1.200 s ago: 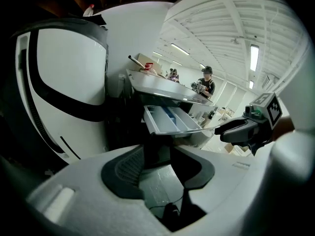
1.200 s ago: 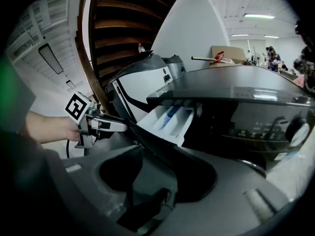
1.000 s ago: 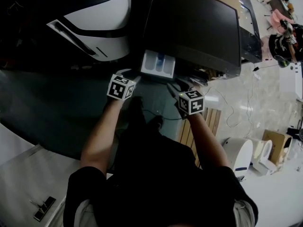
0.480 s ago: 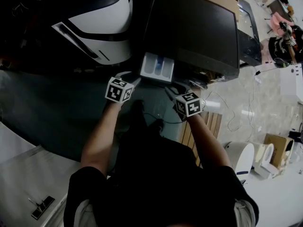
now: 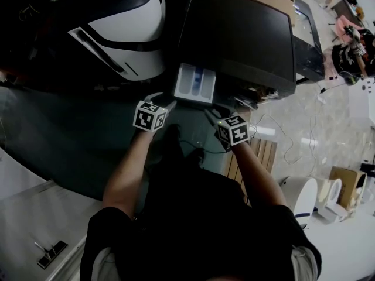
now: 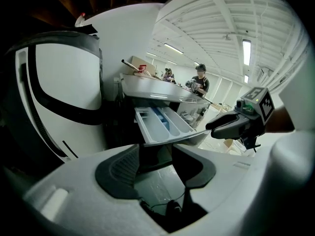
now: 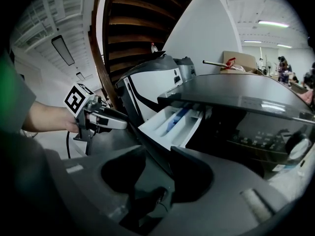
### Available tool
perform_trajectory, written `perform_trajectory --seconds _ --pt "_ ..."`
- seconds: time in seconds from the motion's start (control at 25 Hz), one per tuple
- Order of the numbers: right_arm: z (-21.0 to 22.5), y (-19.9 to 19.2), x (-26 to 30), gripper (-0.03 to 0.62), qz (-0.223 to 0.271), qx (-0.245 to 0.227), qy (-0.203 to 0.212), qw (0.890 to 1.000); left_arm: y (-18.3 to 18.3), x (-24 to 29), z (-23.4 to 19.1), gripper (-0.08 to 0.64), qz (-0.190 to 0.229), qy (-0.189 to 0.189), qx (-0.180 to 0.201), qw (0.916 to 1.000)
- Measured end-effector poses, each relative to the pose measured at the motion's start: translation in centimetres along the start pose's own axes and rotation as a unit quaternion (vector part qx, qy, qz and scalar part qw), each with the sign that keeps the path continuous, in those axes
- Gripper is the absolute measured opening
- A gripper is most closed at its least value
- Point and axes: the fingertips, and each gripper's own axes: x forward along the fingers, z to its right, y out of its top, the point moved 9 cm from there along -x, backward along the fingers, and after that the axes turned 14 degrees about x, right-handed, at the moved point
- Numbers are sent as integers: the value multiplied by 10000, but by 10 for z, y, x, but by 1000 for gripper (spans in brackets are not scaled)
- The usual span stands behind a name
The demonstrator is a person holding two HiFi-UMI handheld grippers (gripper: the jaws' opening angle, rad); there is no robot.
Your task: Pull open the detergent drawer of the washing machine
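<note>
The white detergent drawer (image 5: 195, 82) with a blue insert stands pulled out from the front of the dark-topped washing machine (image 5: 240, 34). It also shows in the left gripper view as the drawer (image 6: 160, 124) and in the right gripper view as the drawer (image 7: 172, 124). My left gripper (image 5: 168, 102) hovers just short of the drawer's front left corner; its jaws have just been opening and hold nothing (image 6: 157, 156). My right gripper (image 5: 212, 112) hangs off the front right corner; its jaws have just been closing, with nothing between them (image 7: 157, 168).
A large white and black machine (image 5: 123, 28) stands left of the washer. A wooden pallet (image 5: 258, 151), a loose cable (image 5: 281, 139) and a white appliance (image 5: 299, 192) lie on the floor to the right. People stand at benches in the far background (image 6: 201, 82).
Both grippers have drawn back a little from the drawer front, toward the person. The drawer stays pulled out.
</note>
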Motion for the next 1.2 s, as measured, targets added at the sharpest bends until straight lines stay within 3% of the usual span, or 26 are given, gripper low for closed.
perform_trajectory --seconds 0.16,0.32,0.72,0.96,1.2 --pt "1 0 -1 155 -1 80 41 10000 -2 0 1 195 25 66 -102 9999" --pt "12 4 -13 153 168 609 193 9978 3 -5 -5 176 -103 208 -106 9997" --pt "35 -17 -69 151 517 993 22 9937 31 -37 13 161 274 525 -52 9982" --pt "41 -9 -104 119 913 993 114 9908 65 -43 43 120 515 711 209 9959" --pt "33 18 -141 97 1434 434 264 9884 104 -60 74 97 896 804 590 9910"
